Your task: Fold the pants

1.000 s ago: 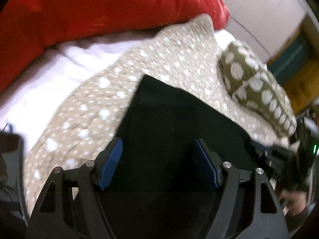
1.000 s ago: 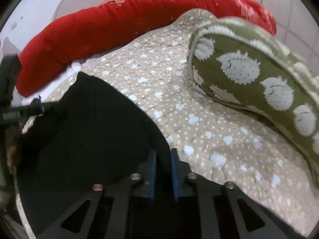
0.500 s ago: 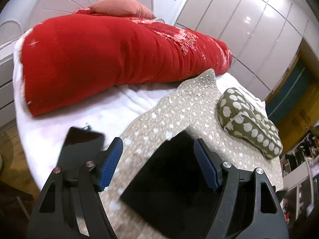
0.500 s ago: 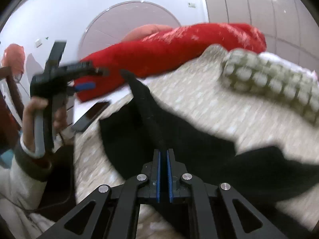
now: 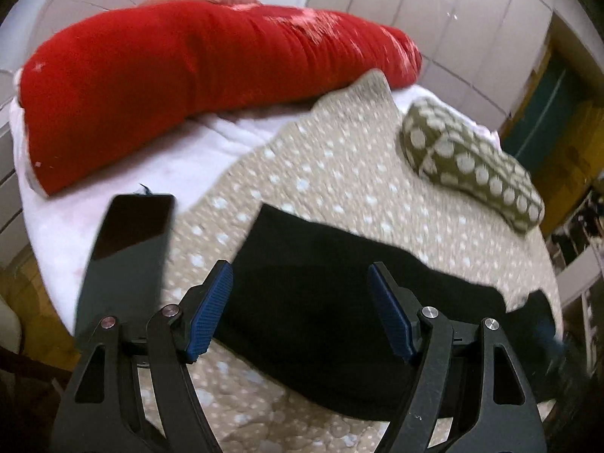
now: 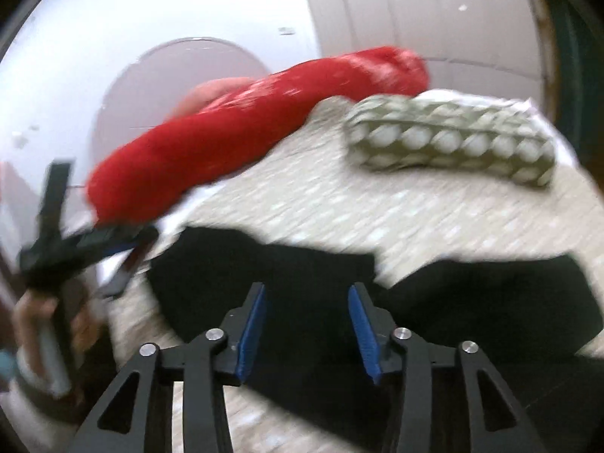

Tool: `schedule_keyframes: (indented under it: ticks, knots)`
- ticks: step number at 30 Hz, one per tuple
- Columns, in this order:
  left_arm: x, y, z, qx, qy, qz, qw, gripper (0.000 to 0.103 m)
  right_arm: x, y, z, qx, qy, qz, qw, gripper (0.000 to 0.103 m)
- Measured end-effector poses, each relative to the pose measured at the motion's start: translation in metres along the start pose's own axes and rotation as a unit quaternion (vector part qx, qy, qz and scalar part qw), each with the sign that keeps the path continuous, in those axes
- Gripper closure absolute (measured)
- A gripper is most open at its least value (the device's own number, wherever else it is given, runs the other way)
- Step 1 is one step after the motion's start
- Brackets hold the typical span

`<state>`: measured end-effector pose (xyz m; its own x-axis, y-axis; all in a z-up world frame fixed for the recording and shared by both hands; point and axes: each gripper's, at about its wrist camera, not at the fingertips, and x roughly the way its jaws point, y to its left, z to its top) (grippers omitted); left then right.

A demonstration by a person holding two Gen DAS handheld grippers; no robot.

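The black pants (image 5: 321, 294) lie spread across the beige spotted quilt (image 5: 332, 166) on the bed. In the right wrist view the pants (image 6: 309, 271) run from the left to the far right. My left gripper (image 5: 302, 305) is open and empty above the pants' left part. My right gripper (image 6: 307, 321) is open and empty, held over the pants' middle. The left gripper also shows, blurred, in the right wrist view (image 6: 75, 249), held in a hand.
A long red bolster (image 5: 181, 71) lies at the head of the bed. An olive spotted pillow (image 5: 472, 162) lies on the right. A dark phone (image 5: 124, 241) lies on the white sheet (image 5: 143, 162) near the bed's left edge.
My right gripper has opened and let go of the pants, which now lie on the quilt. Both grippers have drawn back from the pants.
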<state>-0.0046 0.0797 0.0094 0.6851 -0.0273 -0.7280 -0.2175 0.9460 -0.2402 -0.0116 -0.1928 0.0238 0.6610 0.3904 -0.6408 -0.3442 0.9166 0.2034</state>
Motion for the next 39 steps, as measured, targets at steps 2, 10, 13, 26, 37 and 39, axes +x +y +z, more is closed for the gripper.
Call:
schedule_keyframes:
  ticks: [2,10,13,26,37,39]
  knots:
    - [0.007,-0.004,-0.005,0.011,0.007,0.008,0.9999,0.029,0.022,-0.012,0.014,0.018,0.022,-0.026,0.999,0.055]
    - [0.038,-0.008,-0.022,0.024,0.032,0.024,0.9989,0.029,0.085,-0.037,0.004,0.044,0.087,-0.08,0.992,0.069]
    - [0.037,-0.007,-0.021,0.021,0.03,0.025,0.999,0.029,0.045,-0.053,-0.002,0.079,0.075,-0.065,0.992,0.069]
    - [0.036,-0.013,-0.023,0.017,0.024,0.021,0.9994,0.029,-0.057,-0.197,-0.072,0.313,-0.003,-0.146,0.938,0.055]
    - [0.035,-0.011,-0.024,0.014,0.023,0.02,0.9994,0.029,-0.117,-0.167,-0.064,0.257,-0.055,-0.169,0.95,0.098]
    - [0.035,-0.011,-0.024,0.016,0.024,0.022,0.9993,0.029,-0.135,-0.16,-0.076,0.248,-0.055,-0.175,0.951,0.098]
